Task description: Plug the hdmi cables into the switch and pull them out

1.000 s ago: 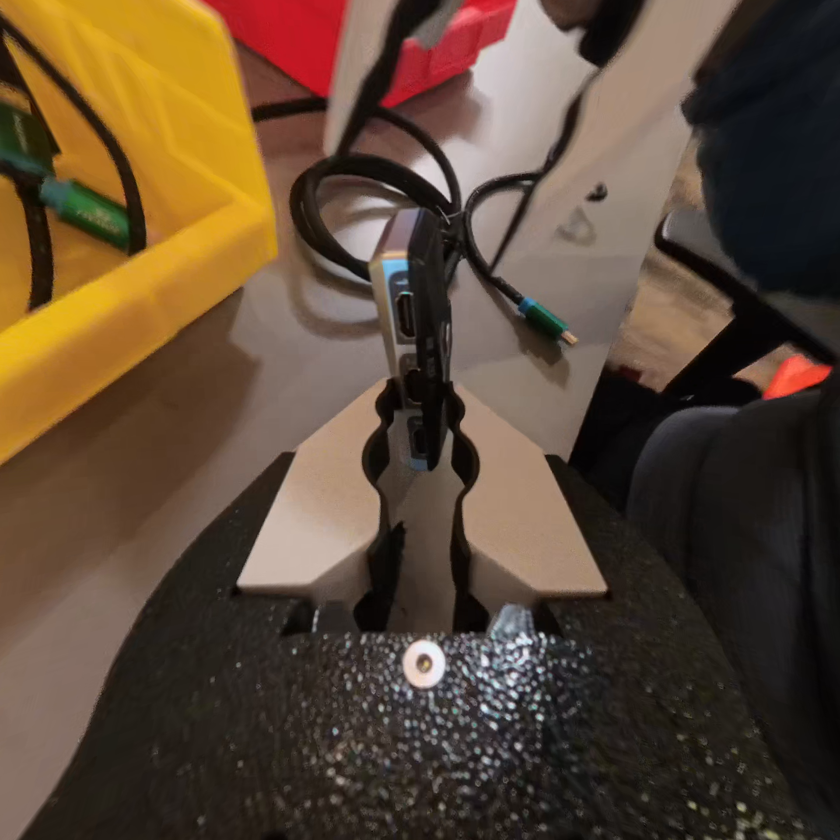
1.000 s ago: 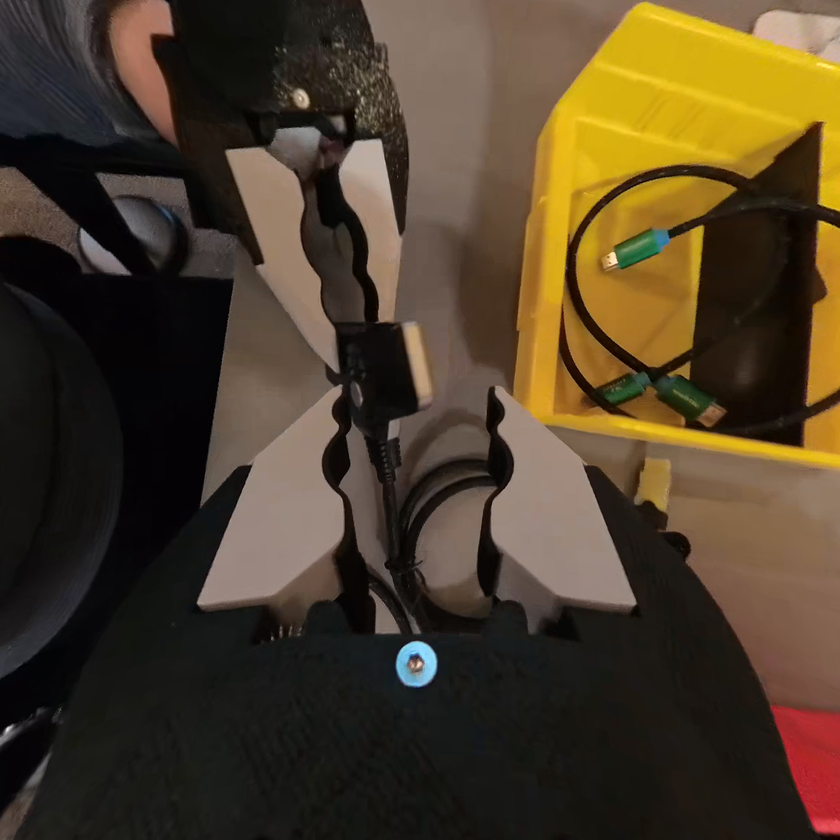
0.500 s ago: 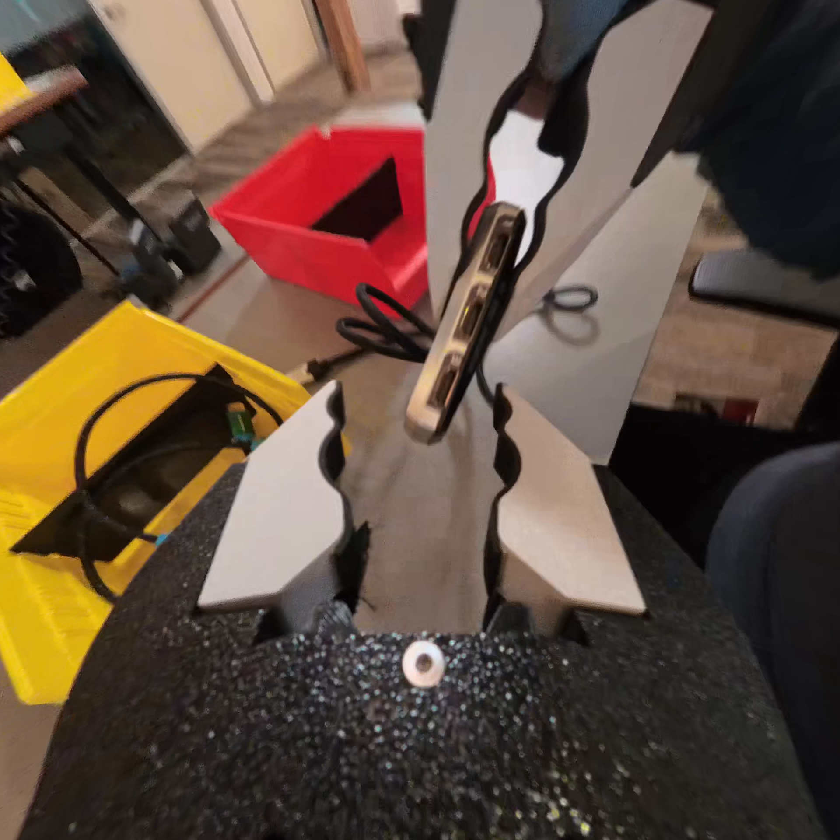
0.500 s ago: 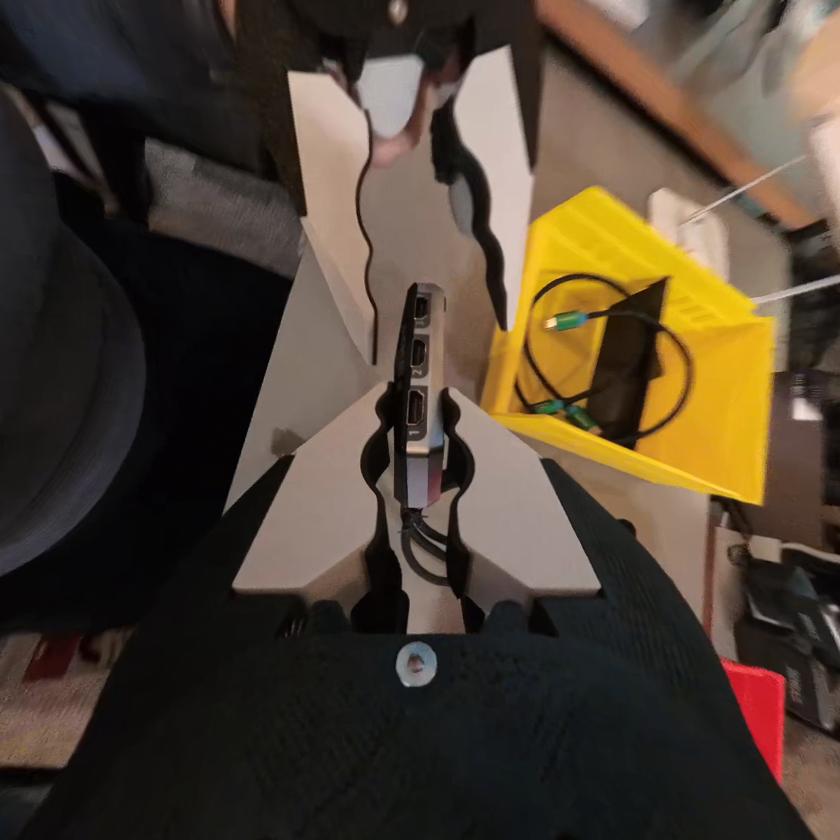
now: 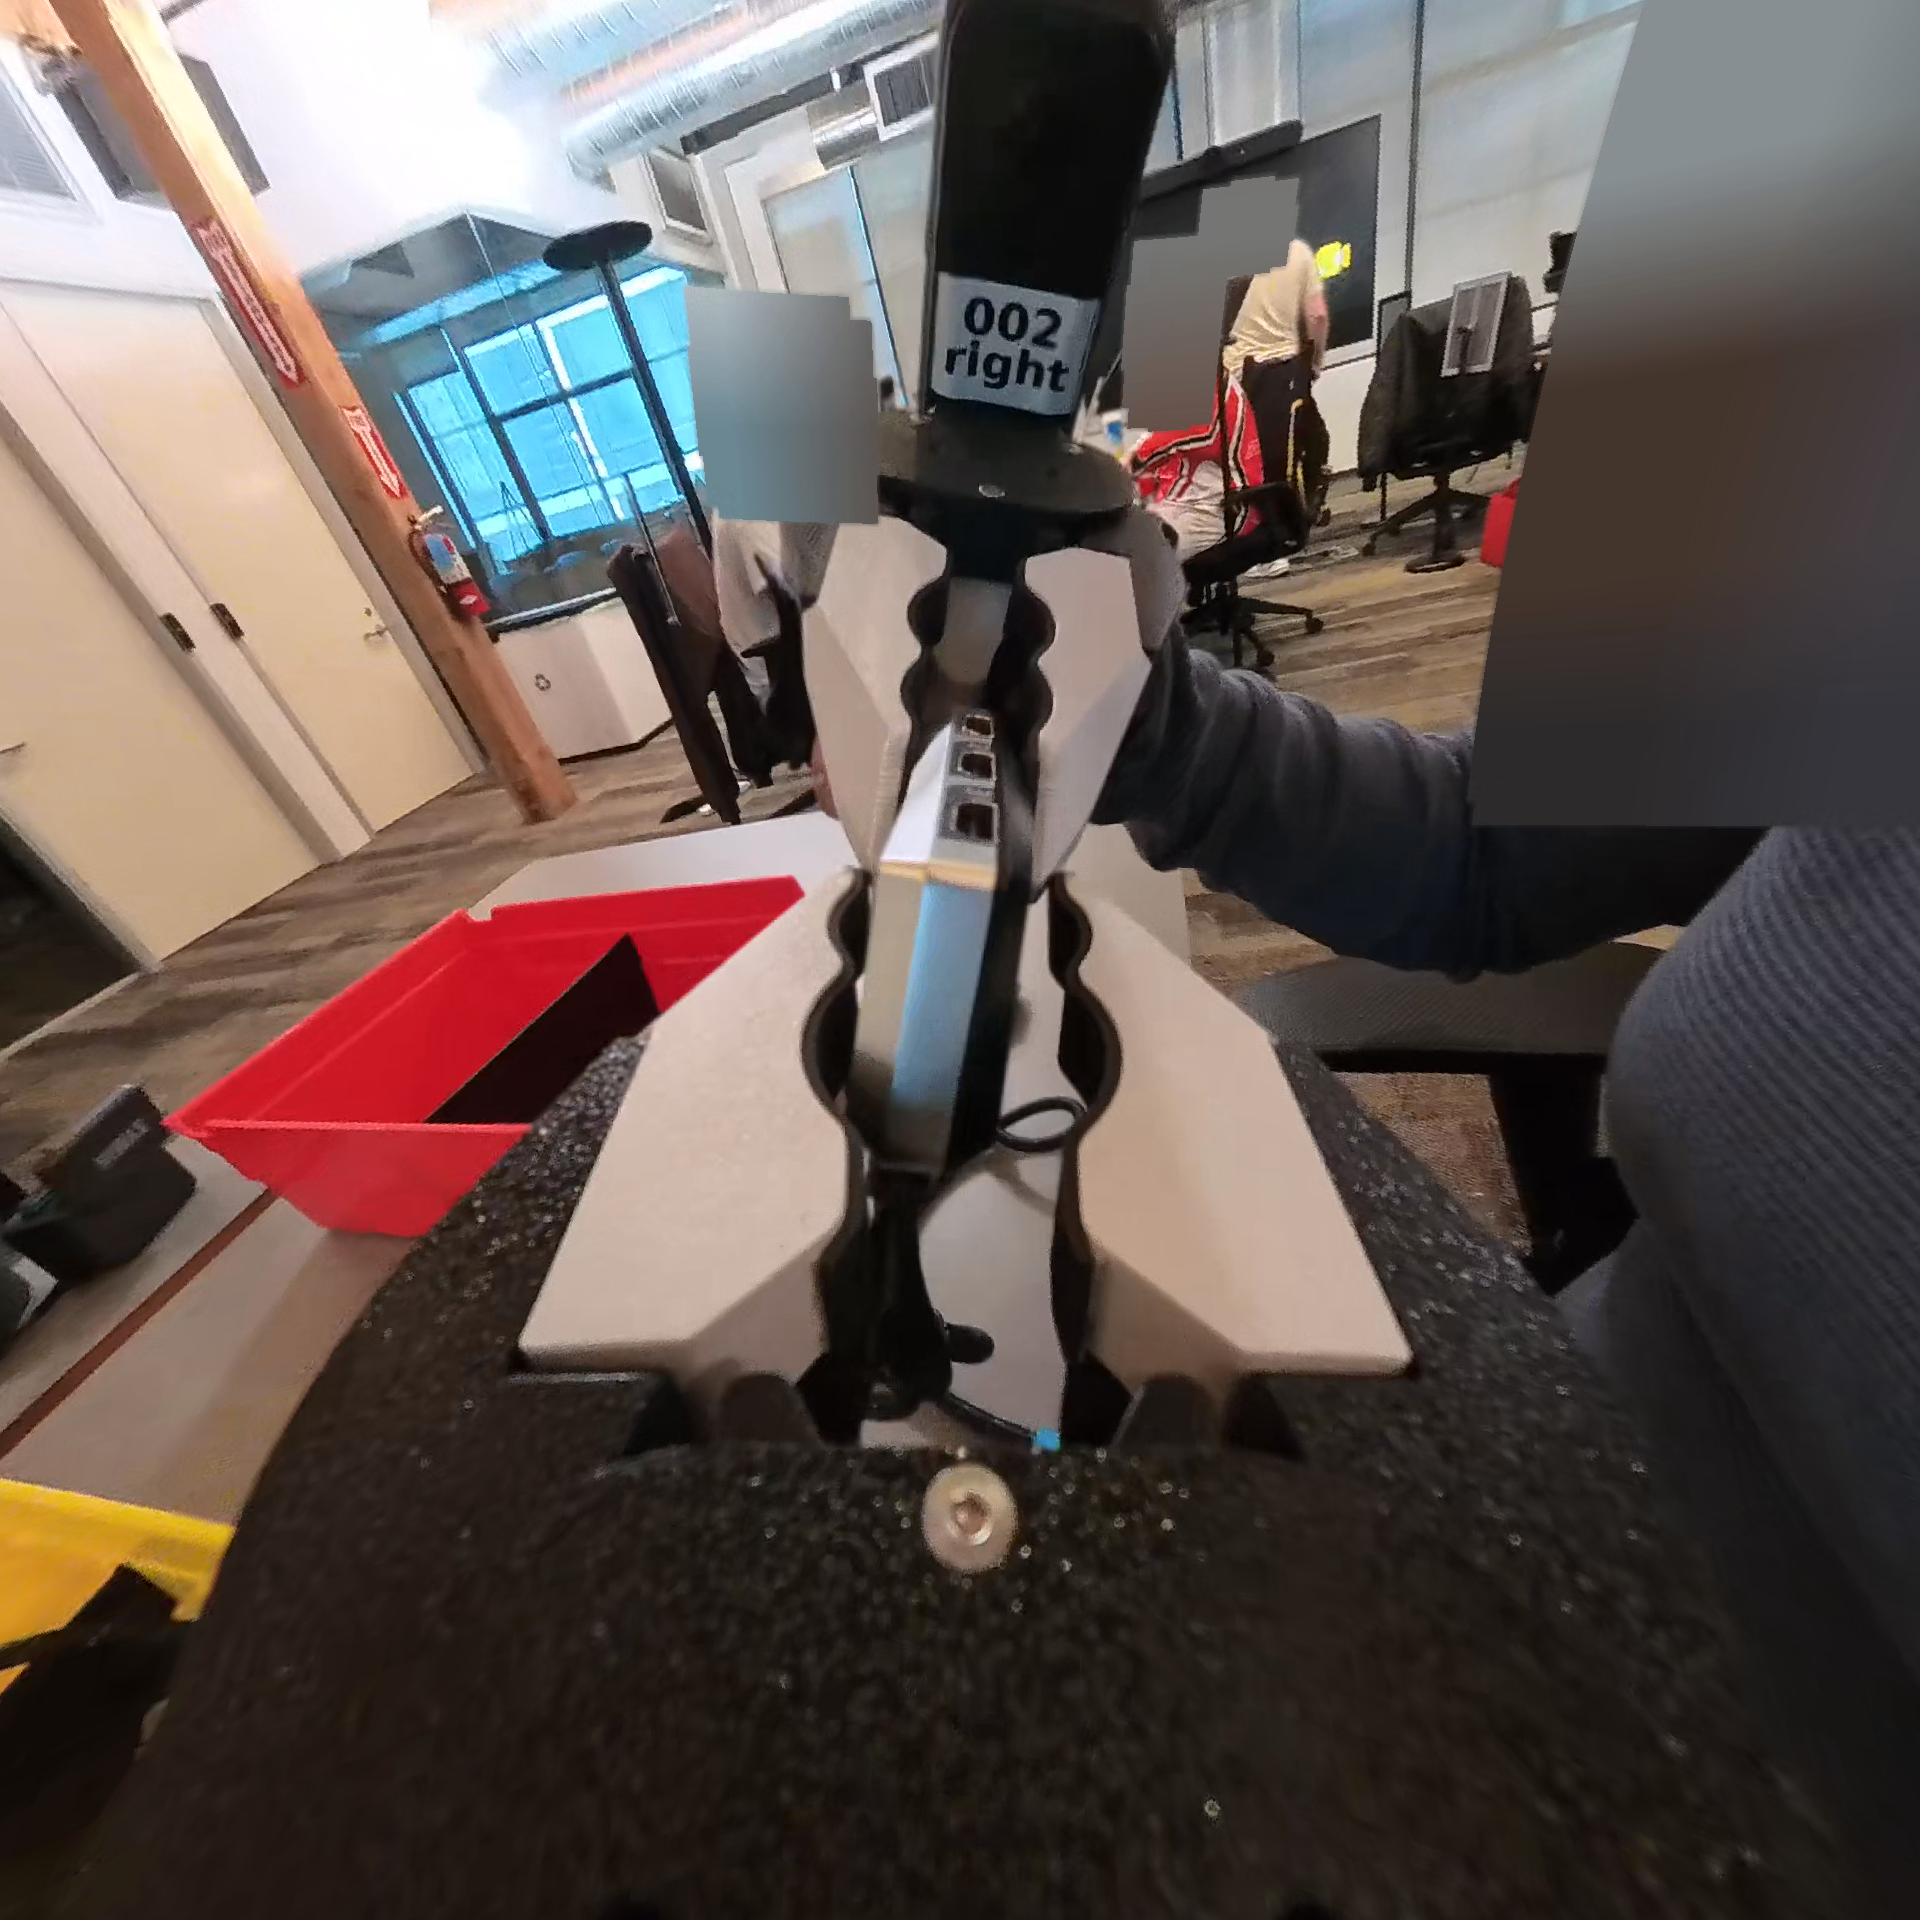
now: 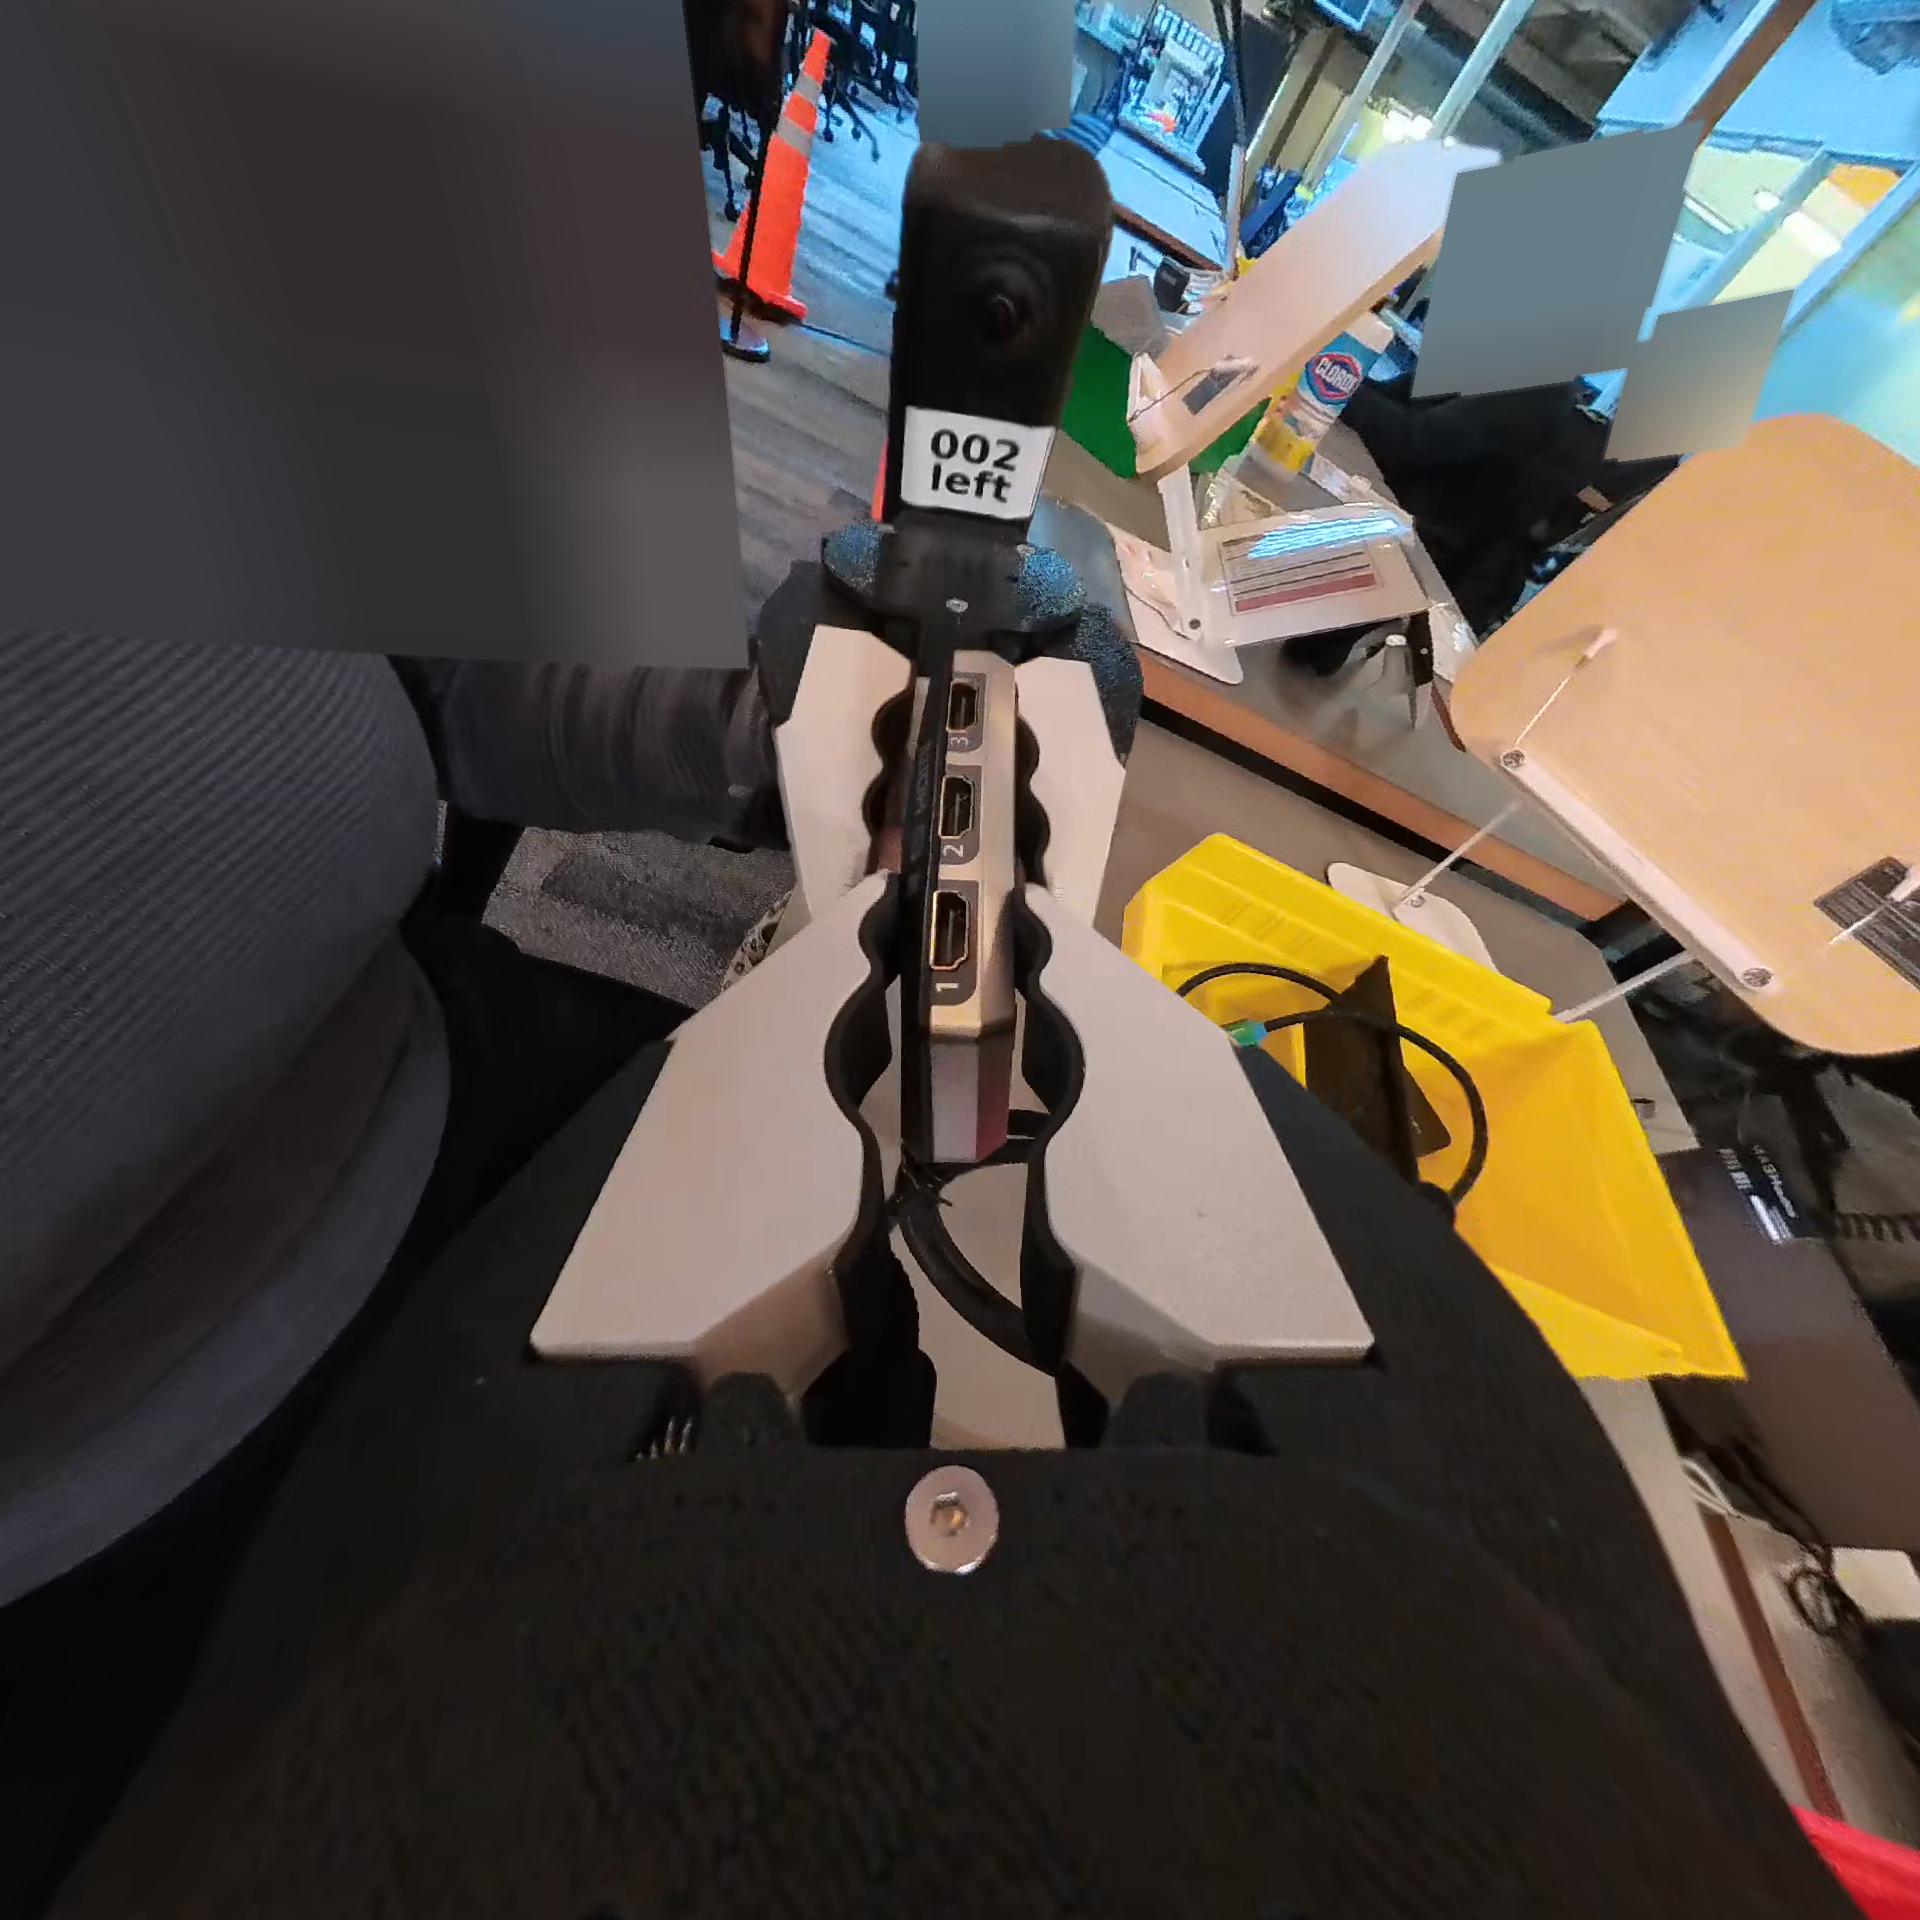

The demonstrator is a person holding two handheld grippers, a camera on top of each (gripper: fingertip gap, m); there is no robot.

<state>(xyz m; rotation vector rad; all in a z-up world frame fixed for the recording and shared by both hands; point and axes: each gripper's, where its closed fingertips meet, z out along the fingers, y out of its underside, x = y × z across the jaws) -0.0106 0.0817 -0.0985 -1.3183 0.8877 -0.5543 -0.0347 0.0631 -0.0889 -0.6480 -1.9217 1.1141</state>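
The HDMI switch [image 6: 971,935] is a slim silver and black box held in the air between both grippers. Its three side ports are empty. My right gripper [image 6: 954,894] is shut on its near end. My left gripper [image 5: 951,894] faces it from the other side and is shut on the opposite end of the switch [image 5: 925,987]. The switch's own black cable [image 6: 966,1278] hangs below it. Loose HDMI cables [image 6: 1455,1101] with green plugs lie in the yellow bin [image 6: 1579,1247].
A red bin [image 5: 416,1060] stands on the grey table [image 5: 623,862], left in the left wrist view. The yellow bin is right of the grippers in the right wrist view. The person's sleeve [image 5: 1299,831] and lap are close by. Tilted wooden boards [image 6: 1714,675] stand behind. The grippers are tip to tip, or close to it.
Both grippers have lifted and levelled out, so the room shows behind them. My left gripper, open half a second ago, has closed on the switch. My right gripper still holds it.
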